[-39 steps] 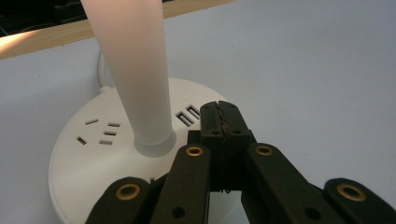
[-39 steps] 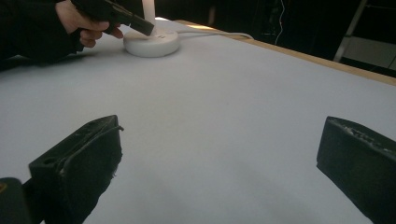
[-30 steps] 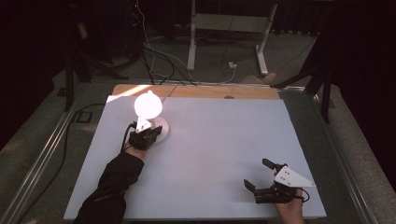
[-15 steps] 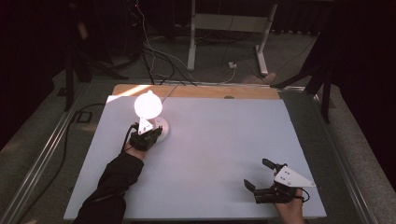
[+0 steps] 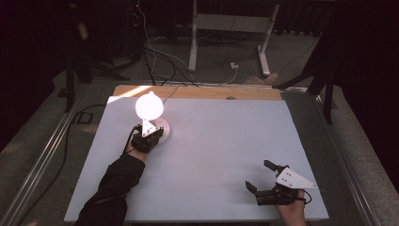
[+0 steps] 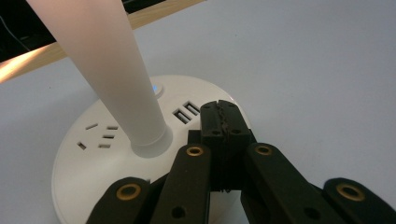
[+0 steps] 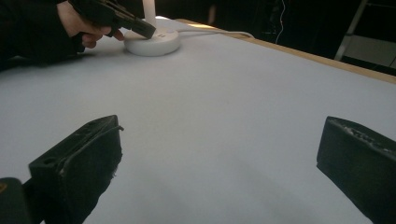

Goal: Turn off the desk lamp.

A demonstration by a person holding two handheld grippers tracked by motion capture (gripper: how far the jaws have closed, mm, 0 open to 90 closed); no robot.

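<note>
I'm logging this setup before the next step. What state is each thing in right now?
Lamp: lit, glowing white, upright on its round base.
Indicator light on the base: glowing blue.
Sockets and USB ports on the base: nothing plugged in.
Left gripper: shut, holding nothing, tips over the base.
Right gripper: open wide, holding nothing.
</note>
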